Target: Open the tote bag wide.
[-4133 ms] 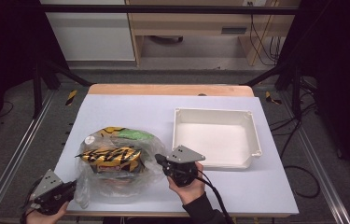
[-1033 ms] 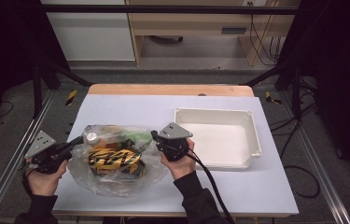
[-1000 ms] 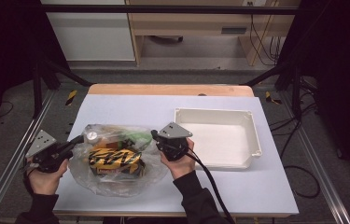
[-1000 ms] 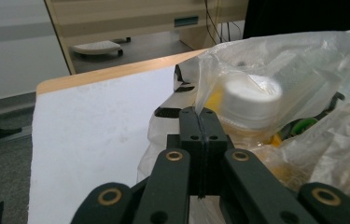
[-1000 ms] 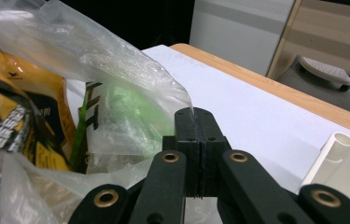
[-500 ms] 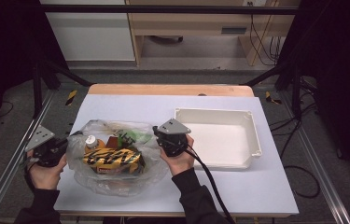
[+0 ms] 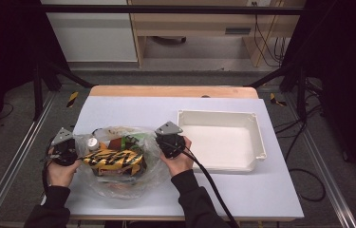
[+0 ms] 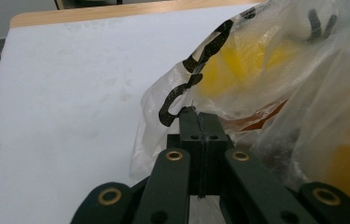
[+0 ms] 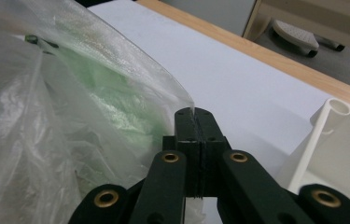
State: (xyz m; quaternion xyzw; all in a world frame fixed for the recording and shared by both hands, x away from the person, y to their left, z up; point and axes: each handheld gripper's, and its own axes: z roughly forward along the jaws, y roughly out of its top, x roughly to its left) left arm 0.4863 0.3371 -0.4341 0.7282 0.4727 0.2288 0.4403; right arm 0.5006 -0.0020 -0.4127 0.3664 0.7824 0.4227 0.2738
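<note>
Plastic bag of mixed items sat just left of white tray. Left gripper clenched on bag's left edge, right gripper clenched on right edge. Step judged: spreading mouth open. Next move likely called for lifting, tipping contents toward tray.

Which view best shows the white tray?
The high view: the whole white tray sits right of the clear bag. The right gripper view catches just its near corner; the left gripper view looks at the bag and table instead.

Black jaws, brass rivets — dark sleeves.
</note>
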